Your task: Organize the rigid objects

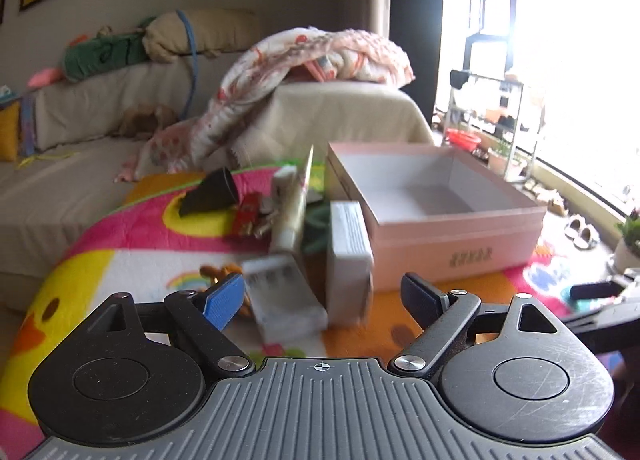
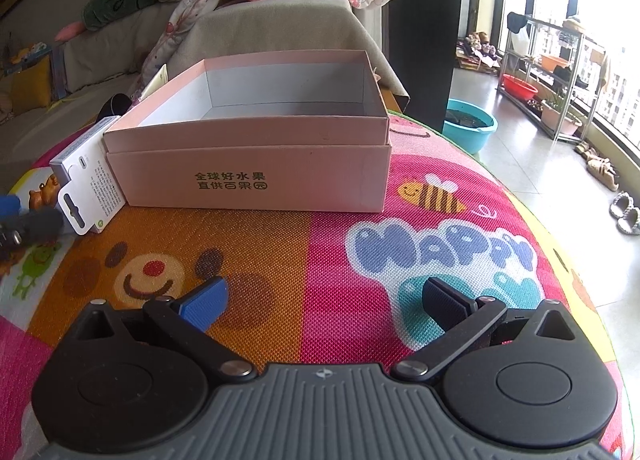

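Pink box [image 1: 456, 236]: open-topped cardboard carton with a white lining; it stands on the cartoon play mat [image 1: 120, 228], right of centre in the left wrist view.
Left wrist view, objects: a white ribbed carton [image 1: 349, 256] stands upright just beside the box's left wall; a second white pack [image 1: 286, 300] lies flat next to it; farther back are a cream tube [image 1: 294, 212], a red item [image 1: 248, 214] and a black cone-shaped piece [image 1: 212, 192].
Left gripper [image 1: 323, 296]: released, jaws spread wide with nothing between them; the blue pad sits at left and the black pad at right.
Left wrist view, unclear: motion blur smears the white packs, so their print is unreadable; a small brown item beside the blue pad cannot be identified.
Right wrist view, box: only here does the front wall show two lines of gold print, and the interior appears bare.
Right wrist view, mat: a smiling face, a bee and the word HAPPY are visible.
Right gripper [image 2: 325, 302]: released, jaws wide apart over the mat, well short of the box.
Right wrist view, cut off: the box hides the tube and the red item; the white carton shows only its end with a hang tab.
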The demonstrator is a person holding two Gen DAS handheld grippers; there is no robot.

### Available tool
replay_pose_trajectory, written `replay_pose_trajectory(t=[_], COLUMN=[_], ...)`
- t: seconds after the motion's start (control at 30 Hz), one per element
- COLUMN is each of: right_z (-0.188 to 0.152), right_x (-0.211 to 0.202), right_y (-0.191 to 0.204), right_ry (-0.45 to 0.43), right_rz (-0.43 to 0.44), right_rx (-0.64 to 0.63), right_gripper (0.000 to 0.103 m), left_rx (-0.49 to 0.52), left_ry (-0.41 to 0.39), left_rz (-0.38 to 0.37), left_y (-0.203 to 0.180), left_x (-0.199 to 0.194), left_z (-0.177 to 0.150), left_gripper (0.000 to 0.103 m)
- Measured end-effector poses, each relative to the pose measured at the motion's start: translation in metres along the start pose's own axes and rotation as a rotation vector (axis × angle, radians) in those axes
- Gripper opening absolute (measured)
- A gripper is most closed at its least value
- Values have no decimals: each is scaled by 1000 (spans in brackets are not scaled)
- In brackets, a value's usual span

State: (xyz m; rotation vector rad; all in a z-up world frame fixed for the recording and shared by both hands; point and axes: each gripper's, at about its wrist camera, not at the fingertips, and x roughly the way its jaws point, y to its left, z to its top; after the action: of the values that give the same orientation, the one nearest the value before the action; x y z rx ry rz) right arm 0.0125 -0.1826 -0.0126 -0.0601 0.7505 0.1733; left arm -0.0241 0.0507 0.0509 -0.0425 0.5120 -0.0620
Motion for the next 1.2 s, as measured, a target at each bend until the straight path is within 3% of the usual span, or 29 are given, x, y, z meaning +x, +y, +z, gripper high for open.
replay_pose_trajectory(t=[0.13, 0.2, 0.27, 0.3, 0.57, 0.73, 1.0, 1.2], right_z=[0, 2, 2, 3, 2, 2, 2, 2], right_x=[0, 1, 1, 1, 1, 1, 1, 1], right_y=[-1, -2, -2, -1, 0, 0, -1, -1], right_ry=[11, 19, 19, 20, 9, 7, 7, 7], right_rz=[10, 24, 28, 26, 23, 22, 23, 23], right_rx=[-8, -14, -20, -22, -18, -17, -16, -16], right_gripper=[103, 103, 103, 103, 103, 103, 103, 103], left_rx=[-33, -80, -151, -175, -133, -112, -106, 7], left_ry=[46, 91, 111, 118, 154, 175, 169, 165], left_rz=[-1, 15, 15, 3, -34, -19, 18, 58], left_y=[23, 35, 49, 53, 36, 30, 22, 27], left_x=[11, 16, 16, 16, 30, 49, 74, 81], left_z=[10, 7, 2, -1, -10, -11, 4, -1], left_gripper=[89, 81, 55, 51, 51, 57, 54, 52])
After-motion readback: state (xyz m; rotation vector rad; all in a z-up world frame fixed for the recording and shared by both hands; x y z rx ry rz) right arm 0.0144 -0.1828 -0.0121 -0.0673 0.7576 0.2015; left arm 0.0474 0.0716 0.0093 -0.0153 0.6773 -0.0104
